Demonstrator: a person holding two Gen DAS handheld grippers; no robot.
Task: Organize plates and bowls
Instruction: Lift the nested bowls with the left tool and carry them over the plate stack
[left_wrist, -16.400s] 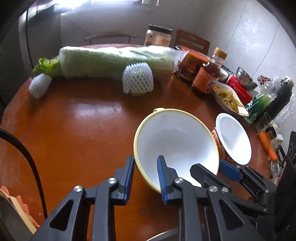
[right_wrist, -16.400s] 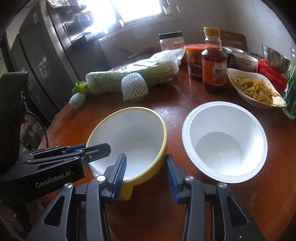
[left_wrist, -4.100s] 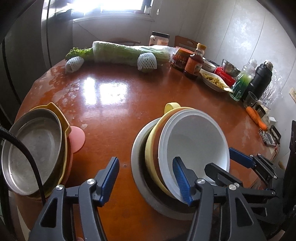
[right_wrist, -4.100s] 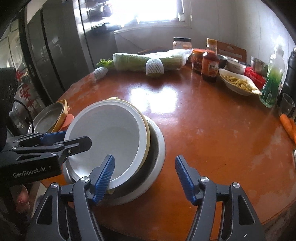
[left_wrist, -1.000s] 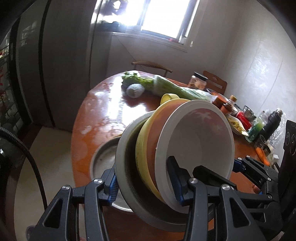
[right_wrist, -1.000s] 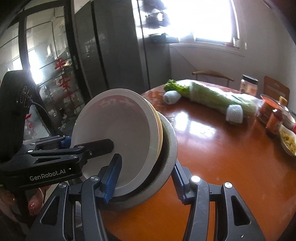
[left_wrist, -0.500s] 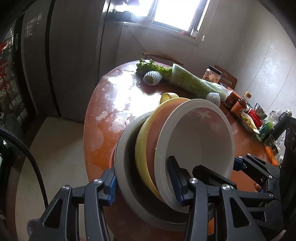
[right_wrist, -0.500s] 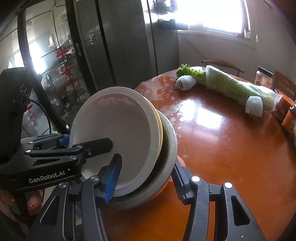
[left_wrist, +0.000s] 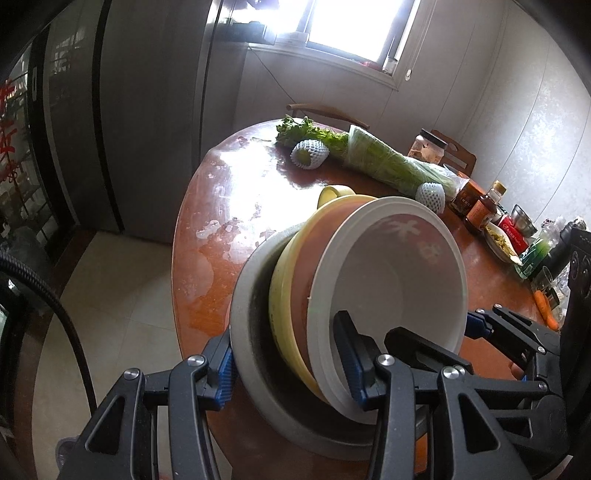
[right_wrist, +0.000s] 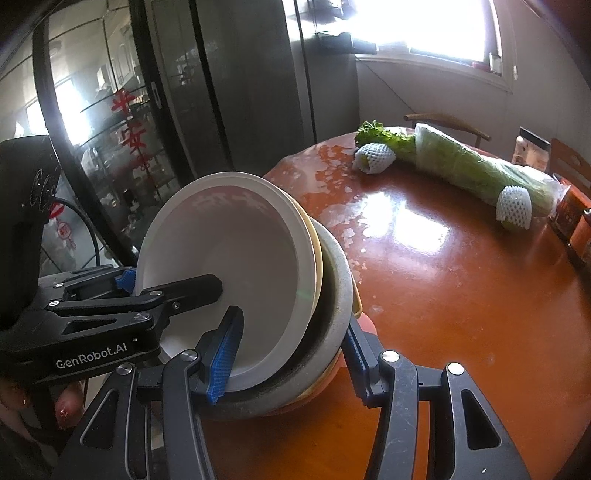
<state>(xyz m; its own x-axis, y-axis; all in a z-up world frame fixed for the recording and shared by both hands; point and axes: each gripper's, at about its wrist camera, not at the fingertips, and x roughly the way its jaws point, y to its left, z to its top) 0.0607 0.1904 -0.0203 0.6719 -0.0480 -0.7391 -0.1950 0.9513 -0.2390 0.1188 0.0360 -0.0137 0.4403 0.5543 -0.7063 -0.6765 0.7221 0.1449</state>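
A nested stack fills both views: a white bowl (left_wrist: 399, 280) inside a yellow bowl (left_wrist: 291, 295) inside a grey metal bowl (left_wrist: 251, 325). It also shows in the right wrist view, white bowl (right_wrist: 236, 273) and grey bowl (right_wrist: 332, 291). My left gripper (left_wrist: 291, 365) is shut on the stack's near rim, one finger outside the grey bowl, one inside the white bowl. My right gripper (right_wrist: 291, 350) is shut on the opposite rim the same way. The stack sits tilted over yellow and pink plates (right_wrist: 364, 317) at the table's edge.
The round brown table (right_wrist: 461, 295) holds wrapped greens (right_wrist: 472, 166), two netted fruits (right_wrist: 373, 157), jars and bottles (left_wrist: 480, 210) at the far right. A dark refrigerator (right_wrist: 236, 85) stands beyond the table's edge, with tiled floor (left_wrist: 110, 288) below.
Both grippers have carried the tilted stack a little further along the table's left edge; the view has swung so more floor shows. The grips have not changed.
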